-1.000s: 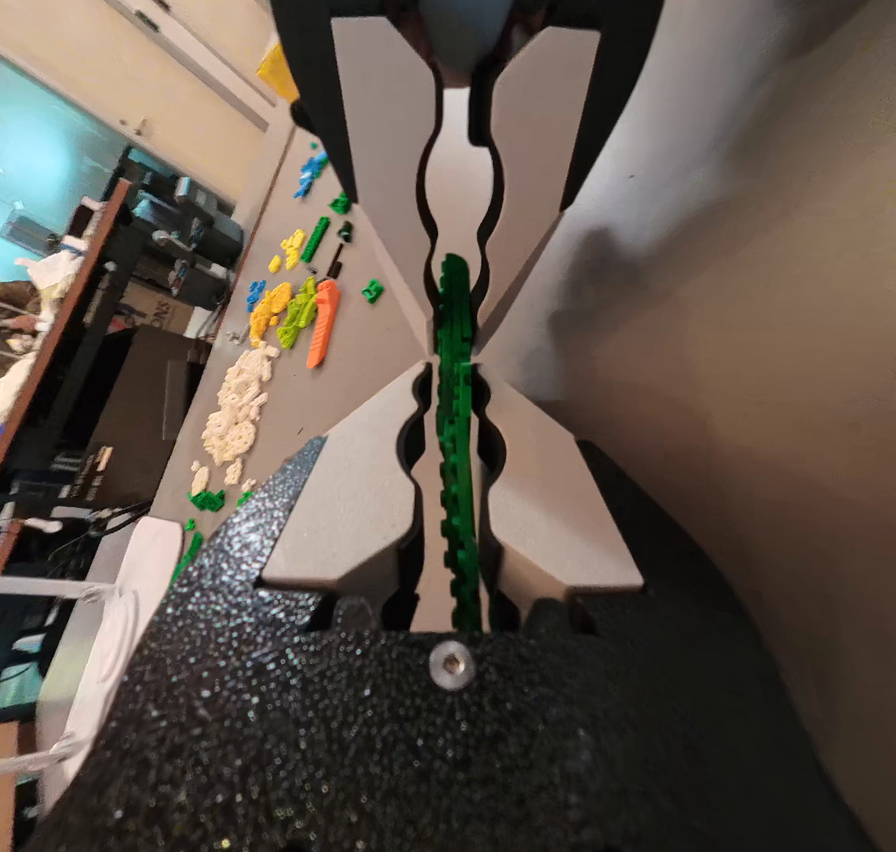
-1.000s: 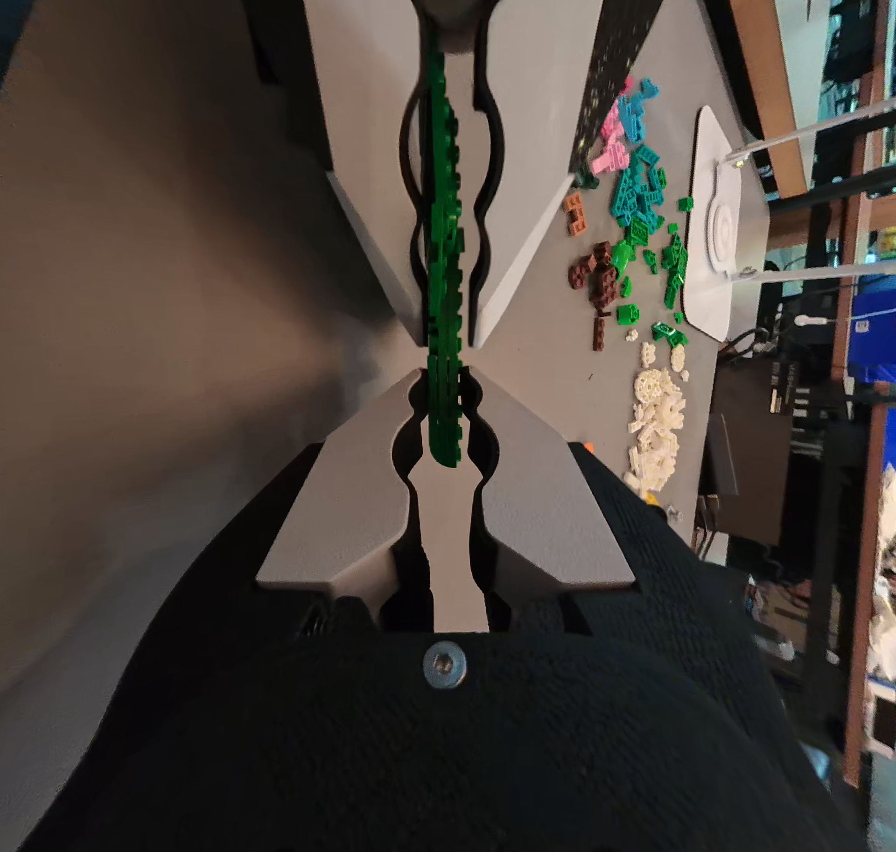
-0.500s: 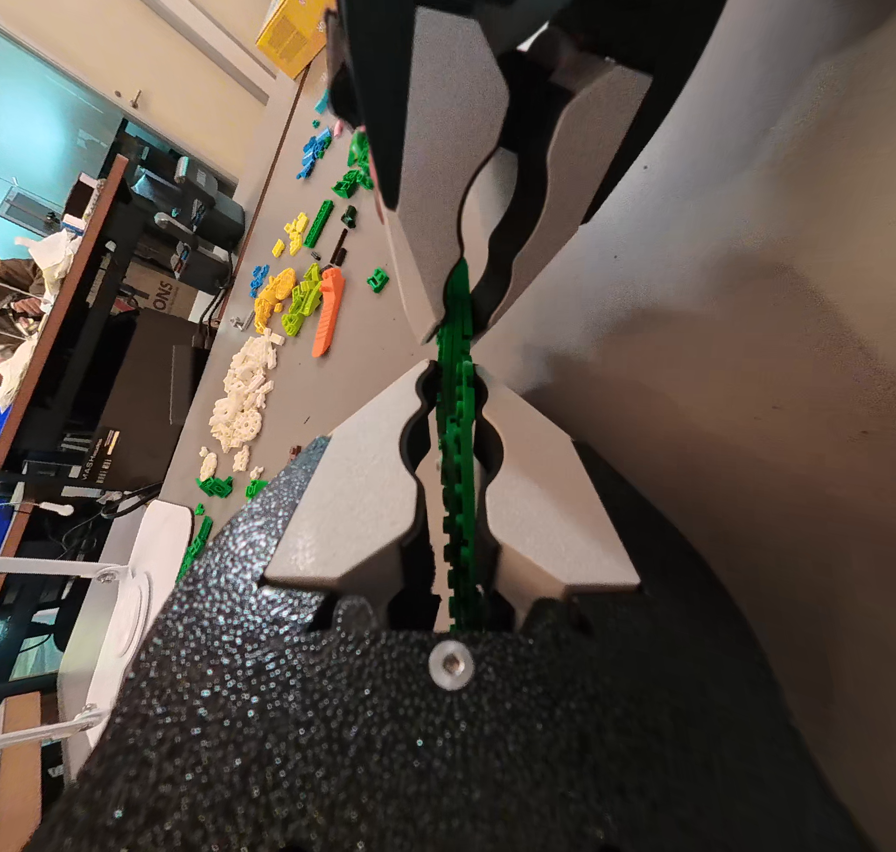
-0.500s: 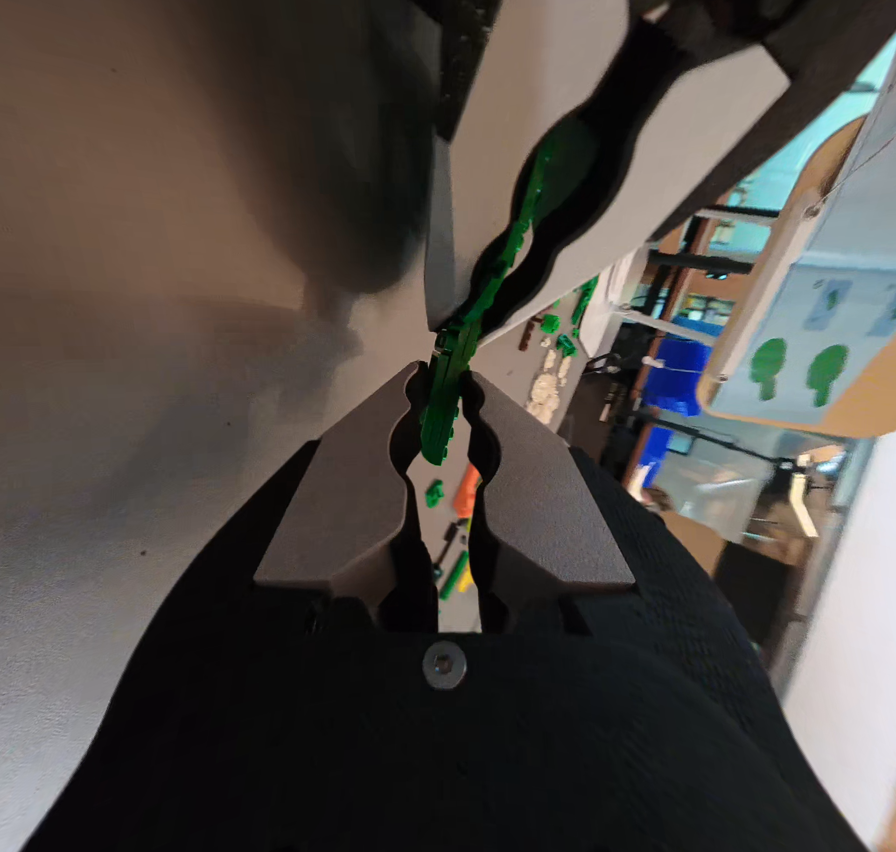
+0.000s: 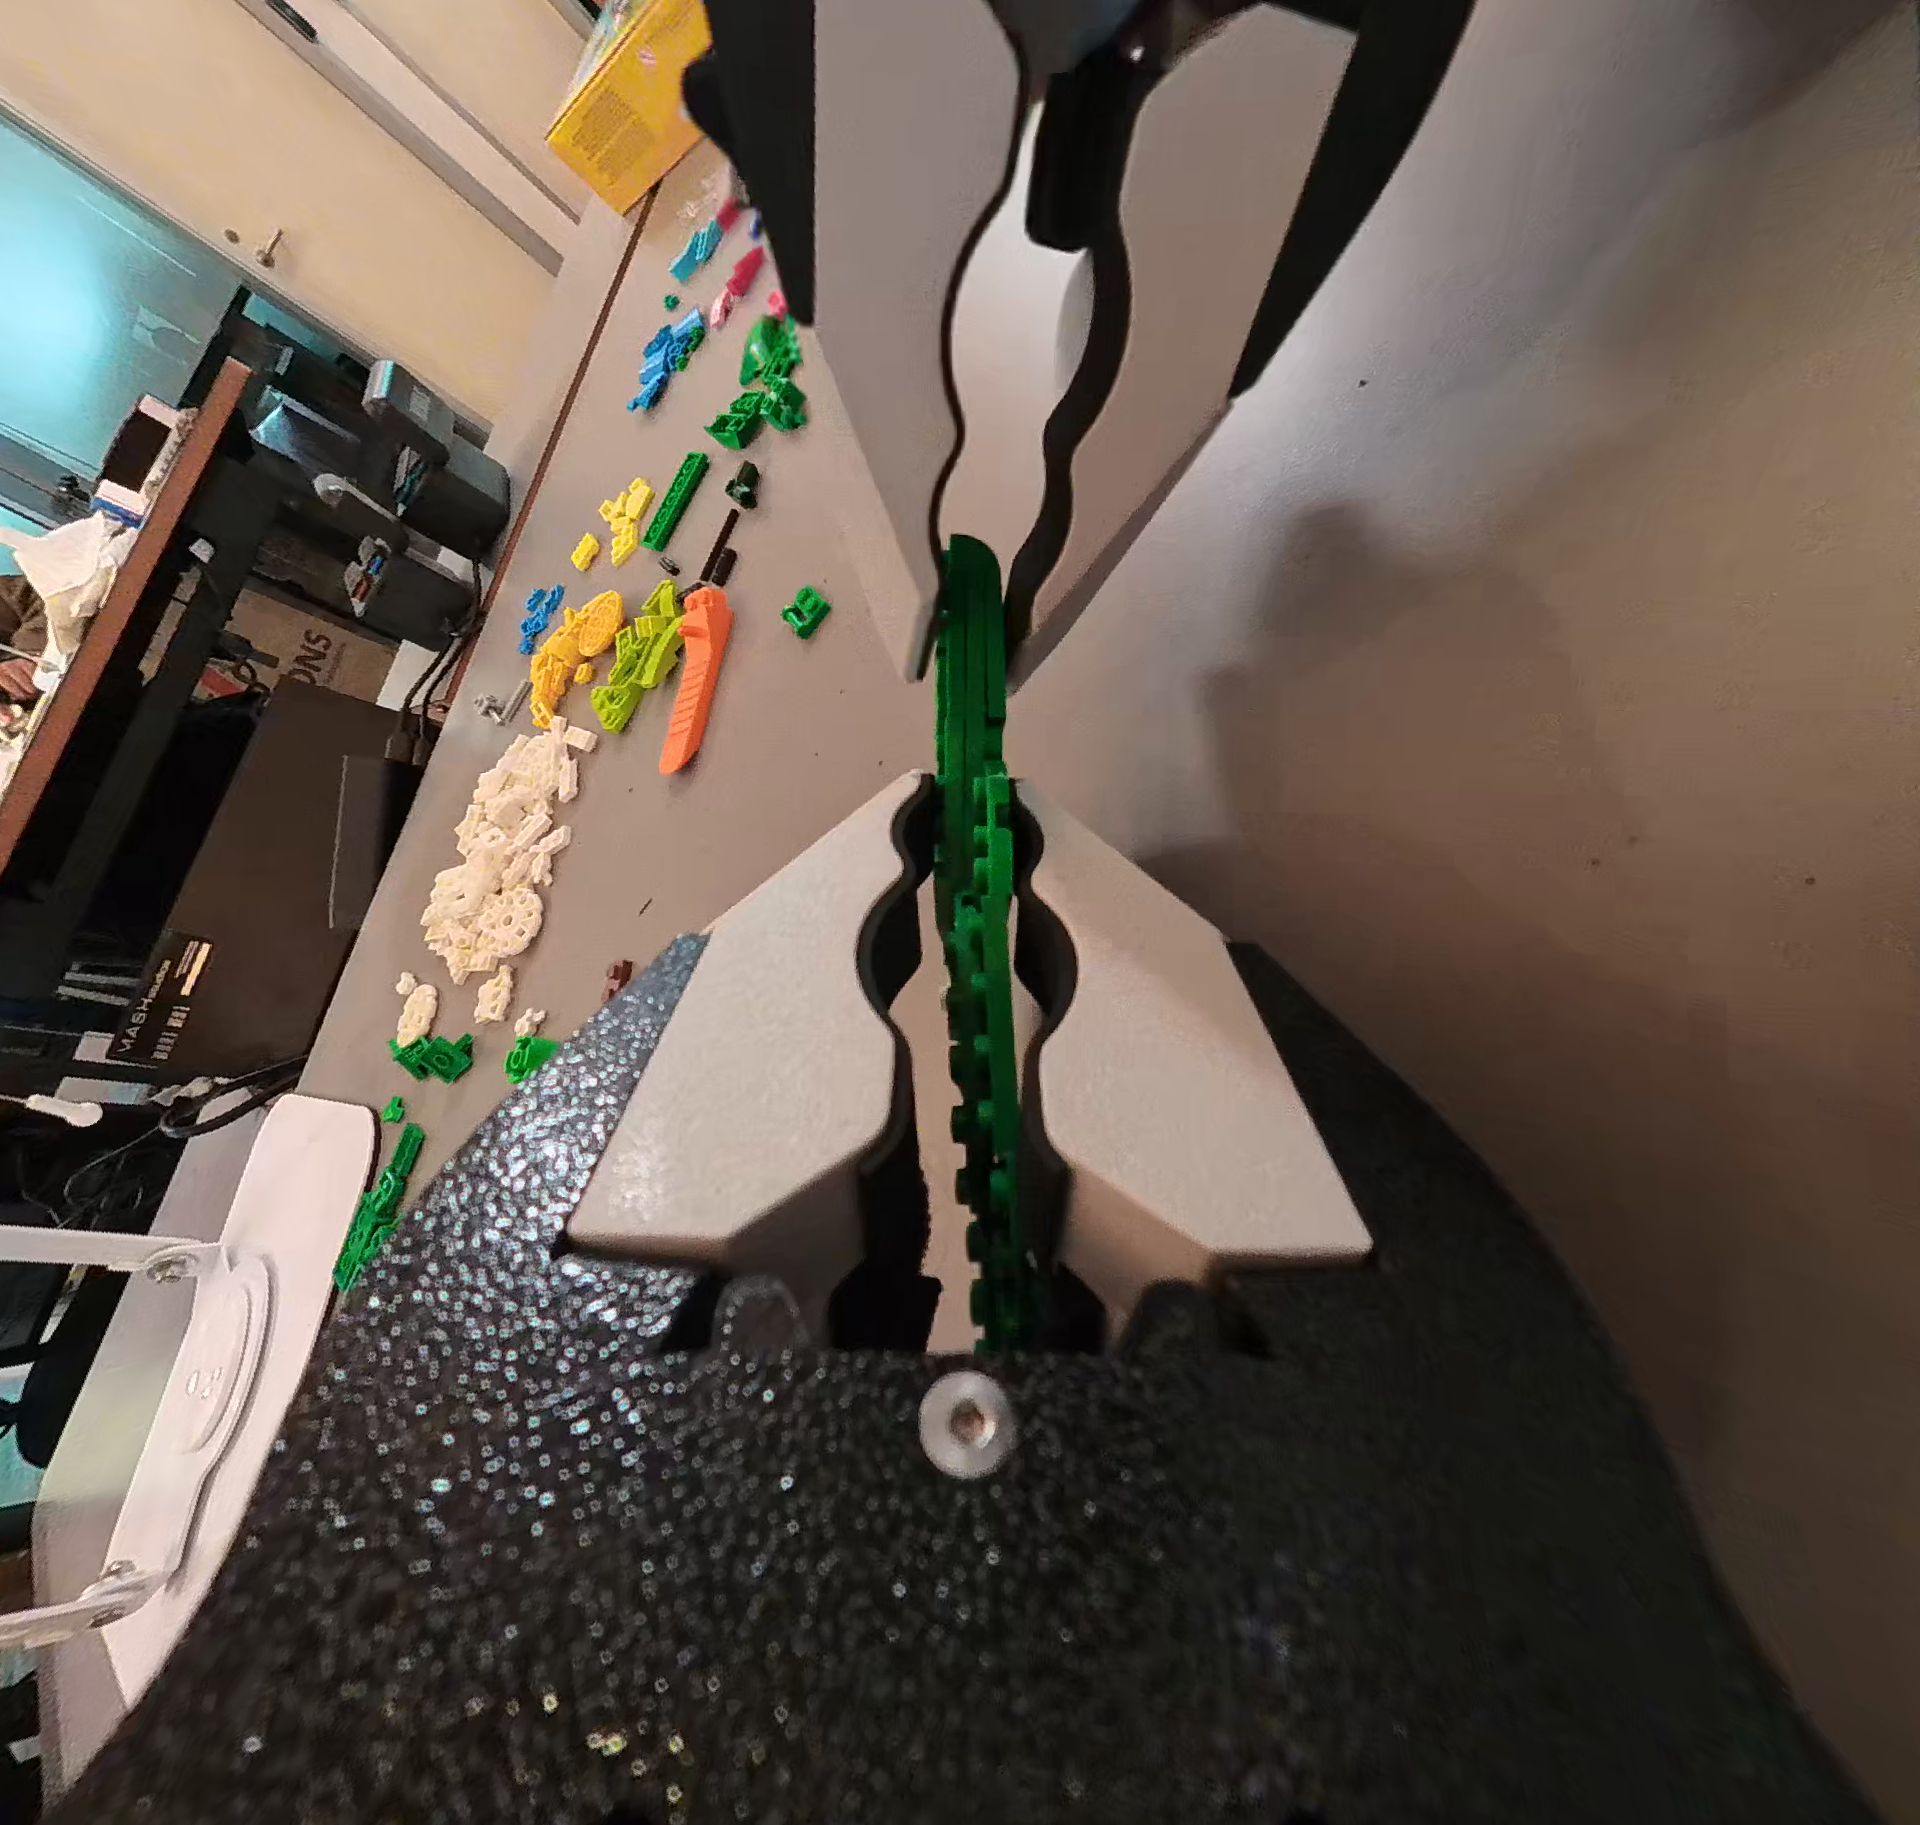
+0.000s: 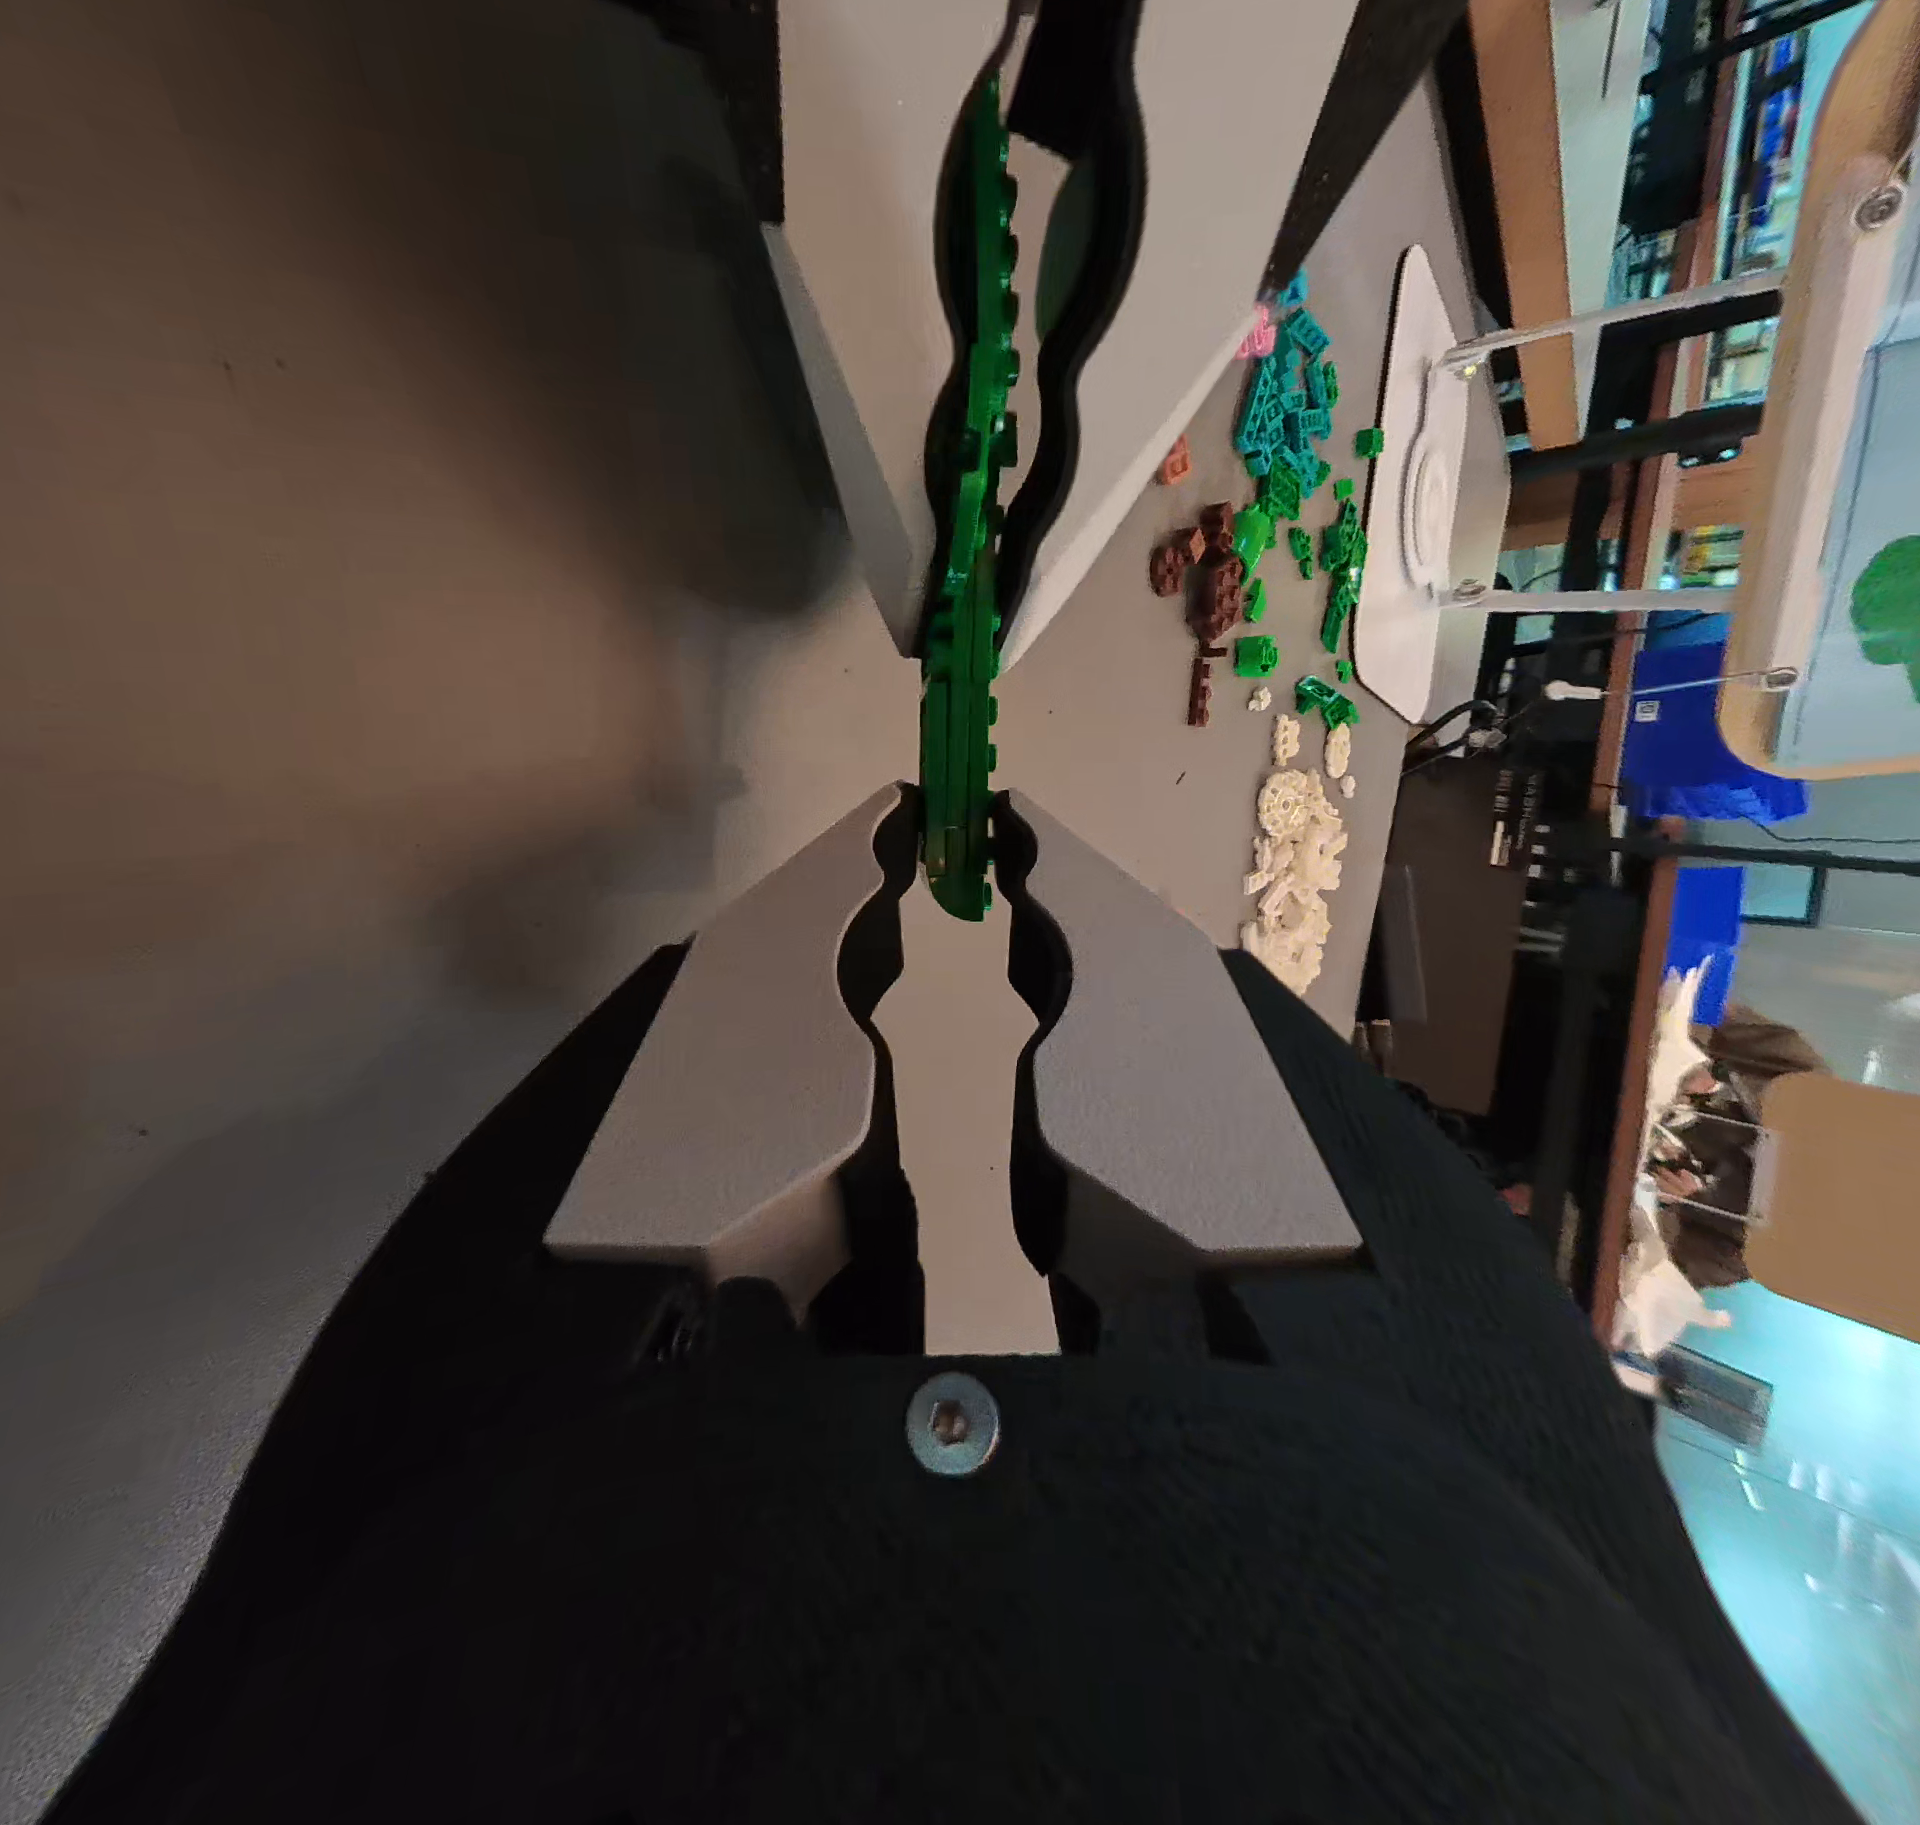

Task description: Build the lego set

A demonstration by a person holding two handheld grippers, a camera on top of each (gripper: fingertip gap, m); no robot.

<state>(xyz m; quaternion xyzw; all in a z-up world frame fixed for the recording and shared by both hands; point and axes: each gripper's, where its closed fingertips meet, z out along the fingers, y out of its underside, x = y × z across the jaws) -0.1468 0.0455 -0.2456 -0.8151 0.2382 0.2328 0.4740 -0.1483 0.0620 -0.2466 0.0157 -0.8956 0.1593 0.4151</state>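
Both grippers are clamped on the same green brick plate assembly (image 5: 971, 736), held edge-on between them above the table (image 5: 810, 736). My left gripper (image 5: 974, 804) pinches one end and the right gripper (image 6: 956, 809) pinches the other, fingertips nearly meeting. Off to the side on the table I see an orange brick separator (image 5: 694, 679), white pieces (image 5: 499, 871) and brown bricks (image 6: 1205, 570).

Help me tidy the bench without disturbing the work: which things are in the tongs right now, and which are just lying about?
In hand:
- green brick plate assembly, clamped edge-on at opposite ends by left tongs and right tongs

Lying about on the grey table:
- orange brick separator
- white pieces
- yellow pieces
- lime pieces
- brown bricks
- teal bricks
- yellow box
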